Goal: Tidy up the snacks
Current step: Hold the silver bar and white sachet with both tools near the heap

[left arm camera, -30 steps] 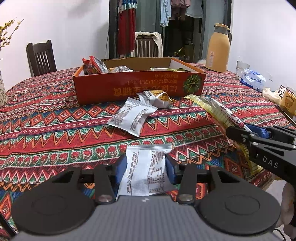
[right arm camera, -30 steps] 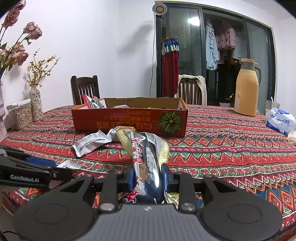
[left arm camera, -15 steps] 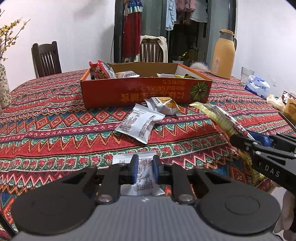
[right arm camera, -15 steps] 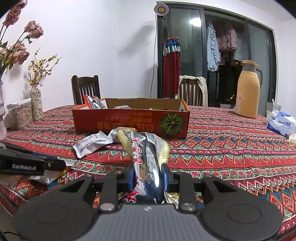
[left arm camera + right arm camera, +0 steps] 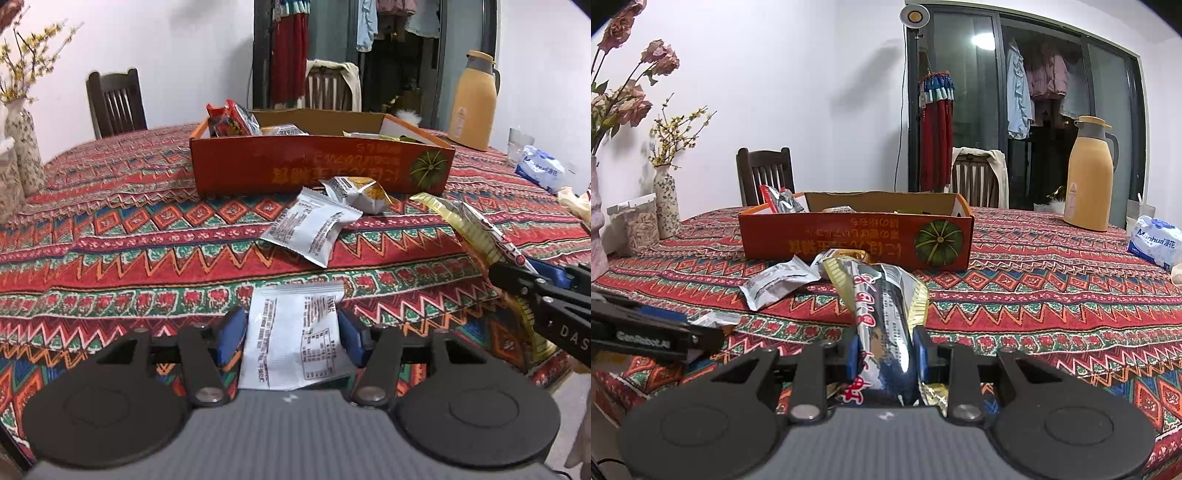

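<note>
A flat white snack packet lies at the table's near edge between the blue pads of my left gripper. Its jaws are opening, and the pads stand at the packet's sides without squeezing it. My right gripper is shut on a long silver and yellow snack packet, held just above the cloth; this packet also shows at the right of the left wrist view. The orange cardboard box with several snacks inside stands mid-table. In front of it lie another white packet and a yellow-white one.
A tan thermos jug and a tissue pack stand at the right. Flower vases and a jar stand at the left. Two wooden chairs stand behind the table with the patterned red cloth.
Half a second ago my left jaws were pinched tight on the white packet; they have since spread apart and the packet lies flat between them. The right gripper has not moved.
</note>
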A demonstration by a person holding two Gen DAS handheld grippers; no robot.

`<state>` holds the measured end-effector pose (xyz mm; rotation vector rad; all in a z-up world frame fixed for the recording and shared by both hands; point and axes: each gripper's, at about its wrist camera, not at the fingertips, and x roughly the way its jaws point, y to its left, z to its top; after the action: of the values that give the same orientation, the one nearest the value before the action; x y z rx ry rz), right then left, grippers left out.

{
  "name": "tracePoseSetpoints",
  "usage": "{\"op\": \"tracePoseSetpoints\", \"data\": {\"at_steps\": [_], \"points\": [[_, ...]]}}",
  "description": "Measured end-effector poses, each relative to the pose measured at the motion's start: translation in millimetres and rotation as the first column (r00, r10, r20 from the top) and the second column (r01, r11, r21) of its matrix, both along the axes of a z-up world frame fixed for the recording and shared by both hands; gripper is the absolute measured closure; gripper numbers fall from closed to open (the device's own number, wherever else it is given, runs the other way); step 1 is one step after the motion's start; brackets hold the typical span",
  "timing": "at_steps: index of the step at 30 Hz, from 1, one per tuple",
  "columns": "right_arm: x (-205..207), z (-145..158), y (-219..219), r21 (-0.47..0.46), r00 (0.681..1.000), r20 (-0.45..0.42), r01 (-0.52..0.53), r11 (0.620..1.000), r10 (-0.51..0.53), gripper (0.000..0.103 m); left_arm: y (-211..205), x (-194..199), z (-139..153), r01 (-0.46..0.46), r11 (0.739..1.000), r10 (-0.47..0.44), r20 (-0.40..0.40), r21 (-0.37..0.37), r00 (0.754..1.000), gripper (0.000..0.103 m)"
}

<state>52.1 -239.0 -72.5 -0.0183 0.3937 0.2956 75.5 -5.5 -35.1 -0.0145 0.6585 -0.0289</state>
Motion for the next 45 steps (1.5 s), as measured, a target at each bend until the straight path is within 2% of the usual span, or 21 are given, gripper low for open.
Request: {"op": "tracePoseSetpoints", "data": {"at_steps": [2, 19, 45], "points": [[-0.8, -0.9, 0.4, 0.0, 1.0, -0.002, -0.002, 1.0, 0.002, 0.074, 0.2, -1.1, 0.2, 0.008, 1.0, -0.008, 0.004, -0.021, 1.0, 0.05], [-4.3, -0.9, 1.9, 0.0, 1.0, -0.004, -0.007, 1.0, 0.007, 0.075, -3.3, -9.3, 0.4, -0.004, 1.0, 0.004, 0.041, -0.005, 0.999, 0.057], [-13.5, 9.8, 3.8, -0.014, 0.999, 0.032, -0.004, 1.0, 0.005, 0.074, 3.3, -19.9, 16.6, -0.006, 1.0, 0.008, 0.107, -0.016, 0.994, 0.058]]}}
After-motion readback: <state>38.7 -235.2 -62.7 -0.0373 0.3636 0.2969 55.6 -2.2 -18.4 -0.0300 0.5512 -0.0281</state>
